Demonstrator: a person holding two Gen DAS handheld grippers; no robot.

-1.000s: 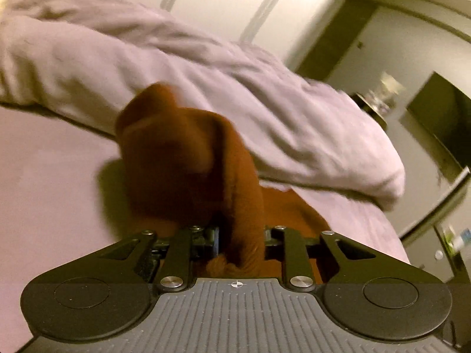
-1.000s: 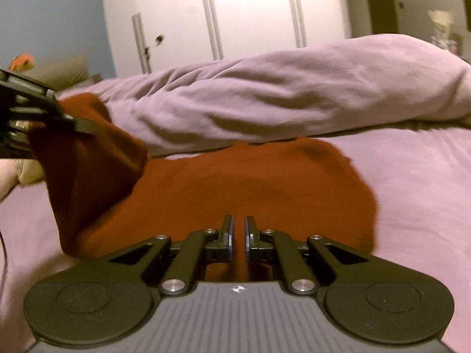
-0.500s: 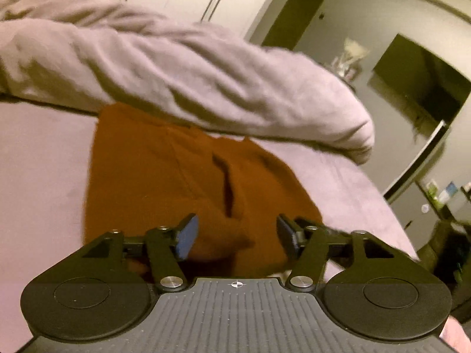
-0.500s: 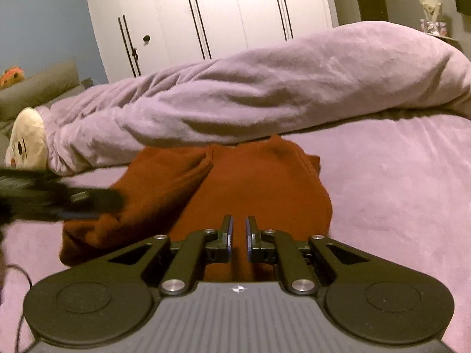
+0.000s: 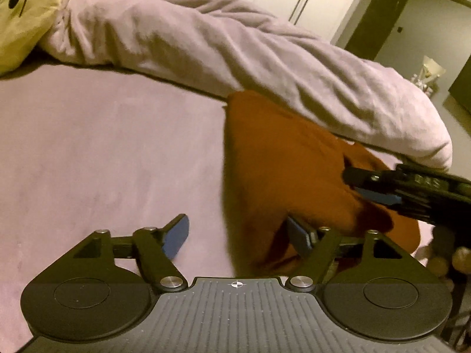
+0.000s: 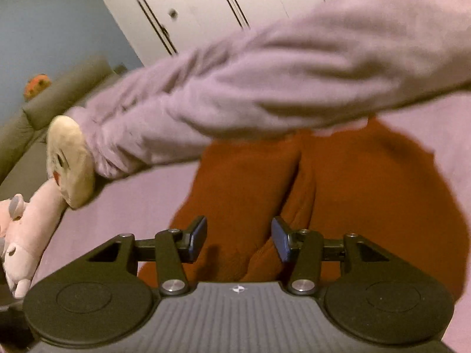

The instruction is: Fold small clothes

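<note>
We've got the bed (image 5: 88,147) spread under both claws, a smooth mauve sheet, soft and matte. Beyond the claws, the duvet (image 5: 235,47) lies in one long rumpled roll, same mauve, thick and creased. A cream plush (image 5: 20,14) with a stitched face pokes out at its far left end.

Now the garment (image 6: 353,194): rust-brown, thick and fleecy, lying flat on the sheet straight ahead of our right claw (image 6: 238,238), its far edge tucked against the duvet. A second ago its left part hung in the air, pinched in our left claw; now that part is laid over the rest, and a lengthwise ridge runs down the middle where the layers meet. So that fold looks landed, and the piece reads narrower, a rounded slab.

Our left claw (image 5: 238,235) has let go. Its jaws are opening wide, blue pads bare, one over the sheet and one at the garment's left edge, nothing pinched. It has slid off to the left, so the garment sits ahead and to its right.

Our right claw is opening too, about halfway, after being shut on the near hem. Cloth lies below the gap, but the pads aren't pressing it.

Next, we'd judge, comes a fresh grip for a crosswise fold.
</note>
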